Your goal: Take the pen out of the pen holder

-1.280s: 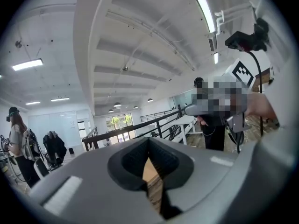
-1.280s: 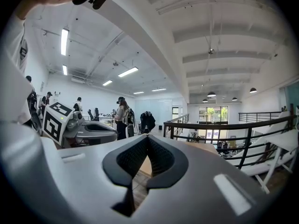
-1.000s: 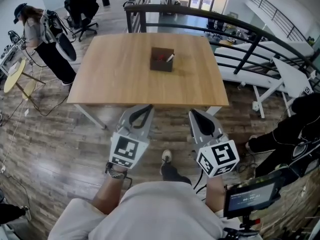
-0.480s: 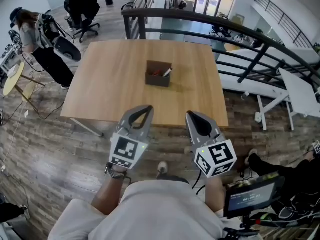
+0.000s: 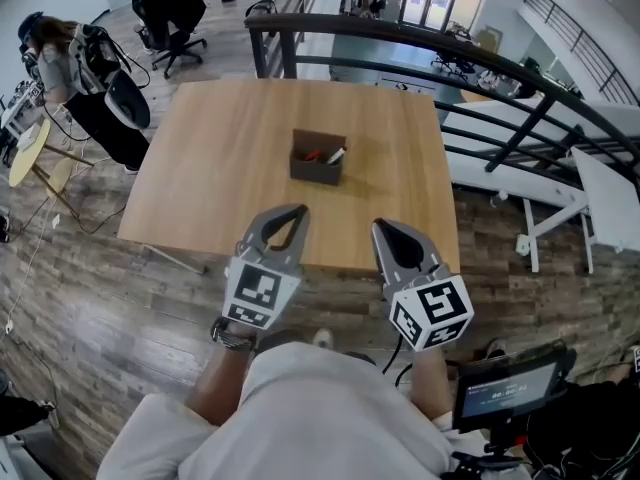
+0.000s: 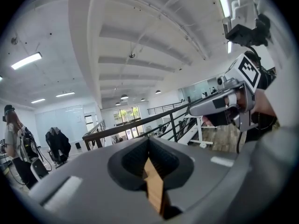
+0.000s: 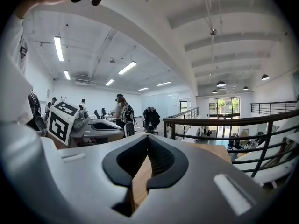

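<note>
Jaws pressed together on nothing at both the left gripper (image 5: 296, 211) and the right gripper (image 5: 379, 226); the pen (image 5: 336, 154) leans in the pen holder (image 5: 316, 168) well ahead of them, about midway between the two. We should part one pair before reaching (either looks equally placed), straddle the pen's top, and lift straight up.

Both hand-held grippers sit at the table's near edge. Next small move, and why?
Probably open the right hand-held gripper and reach forward to the pen holder. Its jaws are shut and empty, short of the holder, and the pen leans out on that side.
</note>
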Available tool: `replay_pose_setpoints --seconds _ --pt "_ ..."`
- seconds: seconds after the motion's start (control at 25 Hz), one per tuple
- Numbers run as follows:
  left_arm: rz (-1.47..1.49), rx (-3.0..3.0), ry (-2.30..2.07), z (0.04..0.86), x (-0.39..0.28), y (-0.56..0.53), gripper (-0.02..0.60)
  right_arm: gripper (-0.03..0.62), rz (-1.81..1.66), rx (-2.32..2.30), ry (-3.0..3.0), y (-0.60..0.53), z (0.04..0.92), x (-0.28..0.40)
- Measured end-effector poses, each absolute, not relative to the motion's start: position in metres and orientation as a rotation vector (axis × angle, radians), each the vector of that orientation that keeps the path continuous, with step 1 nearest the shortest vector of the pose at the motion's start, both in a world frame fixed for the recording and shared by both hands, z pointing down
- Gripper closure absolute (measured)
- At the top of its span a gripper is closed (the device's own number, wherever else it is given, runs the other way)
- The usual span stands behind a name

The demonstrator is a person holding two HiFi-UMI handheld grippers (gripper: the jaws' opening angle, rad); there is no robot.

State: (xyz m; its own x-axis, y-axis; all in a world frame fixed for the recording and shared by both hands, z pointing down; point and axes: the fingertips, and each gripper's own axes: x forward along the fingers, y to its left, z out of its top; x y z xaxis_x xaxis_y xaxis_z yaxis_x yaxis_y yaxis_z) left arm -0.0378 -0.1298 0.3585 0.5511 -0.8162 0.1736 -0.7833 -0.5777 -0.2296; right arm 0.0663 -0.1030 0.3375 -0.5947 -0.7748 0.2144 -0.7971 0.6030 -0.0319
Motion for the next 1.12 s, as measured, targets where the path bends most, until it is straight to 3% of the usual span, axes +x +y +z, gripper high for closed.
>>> replay_pose_setpoints --seconds 0.52,1.12 --pt "-0.547 -2.648 1.315 0.382 -0.052 -0.182 0.558 0.591 0.257 1.286 -2.645 -0.141 0.359 0.046" --pt "-0.813 -2.708 1.129 0.473 -0.026 -0.264 0.531 0.592 0.443 1.379 -2.524 -0.191 0.416 0.062"
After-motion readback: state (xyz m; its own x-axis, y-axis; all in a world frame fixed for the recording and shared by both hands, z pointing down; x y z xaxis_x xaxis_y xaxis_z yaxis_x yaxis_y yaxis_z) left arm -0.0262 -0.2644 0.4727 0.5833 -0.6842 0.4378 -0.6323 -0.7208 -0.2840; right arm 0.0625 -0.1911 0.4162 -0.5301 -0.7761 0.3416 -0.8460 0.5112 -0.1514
